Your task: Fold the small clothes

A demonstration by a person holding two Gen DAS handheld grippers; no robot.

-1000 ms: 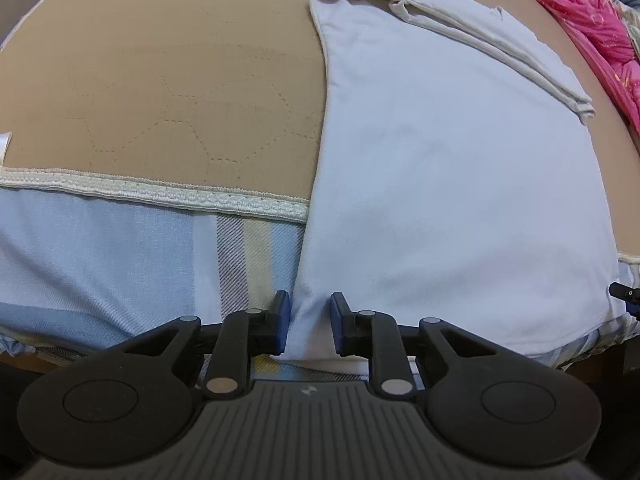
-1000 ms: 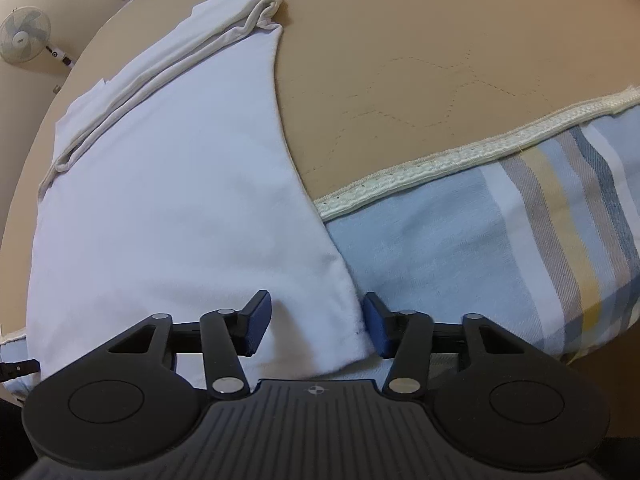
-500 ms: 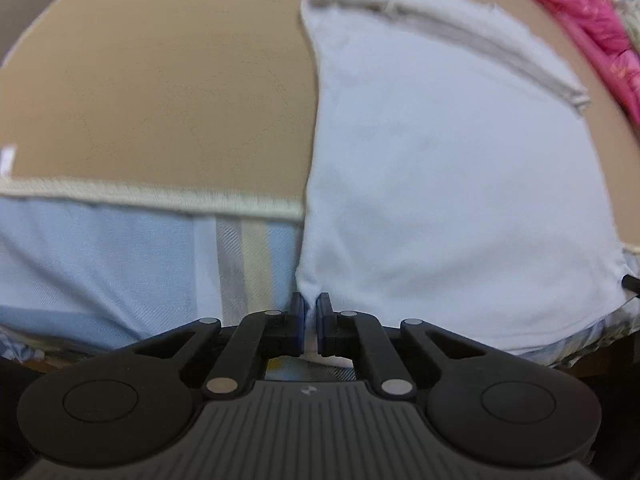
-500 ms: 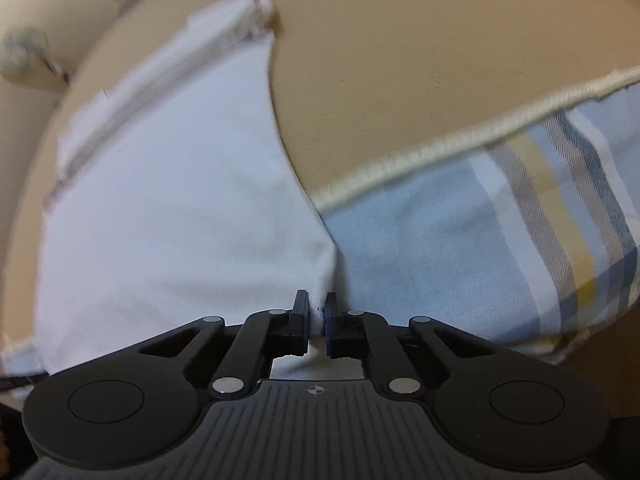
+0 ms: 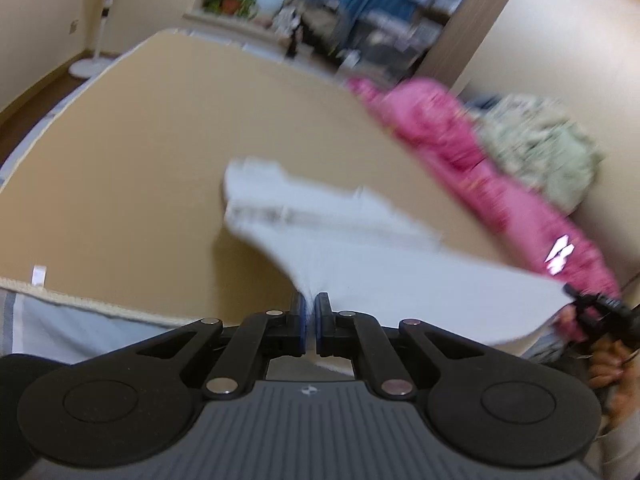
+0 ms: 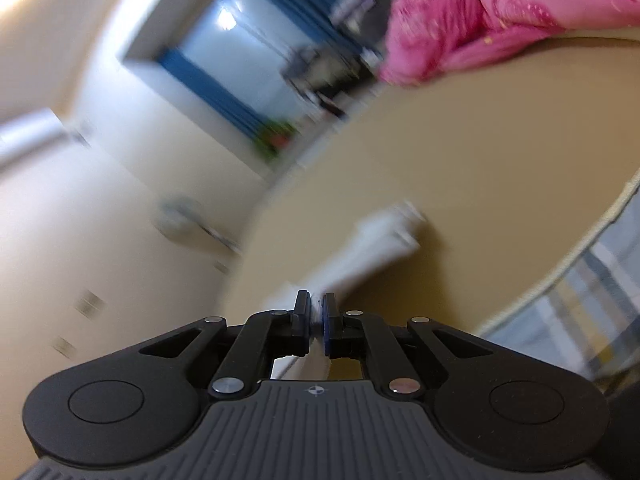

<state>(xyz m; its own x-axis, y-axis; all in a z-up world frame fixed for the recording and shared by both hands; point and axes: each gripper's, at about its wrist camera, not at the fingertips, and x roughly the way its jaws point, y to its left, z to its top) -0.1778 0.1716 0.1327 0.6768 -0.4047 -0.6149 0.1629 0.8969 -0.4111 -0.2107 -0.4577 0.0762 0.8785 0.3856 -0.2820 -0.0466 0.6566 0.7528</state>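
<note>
A white garment (image 5: 360,256) hangs lifted above the tan bed cover (image 5: 140,160), its far end still resting on the cover. My left gripper (image 5: 310,304) is shut on the near left corner of its hem. In the right wrist view the same white garment (image 6: 372,248) stretches away edge-on, and my right gripper (image 6: 316,308) is shut on its other near corner. At the right edge of the left wrist view the right gripper (image 5: 592,304) shows small, with a hand behind it. Both views are blurred by motion.
Pink bedding (image 5: 480,148) and a pale floral bundle (image 5: 536,144) lie along the far right side of the bed. The cover's cream trim (image 5: 80,300) and a striped sheet (image 6: 592,292) mark the near edge. A standing fan (image 5: 104,20) is by the left wall.
Both grippers closed on the near hem corners of the white garment, then rose and tipped up. The near half of the garment left the bed and the room came into view.
</note>
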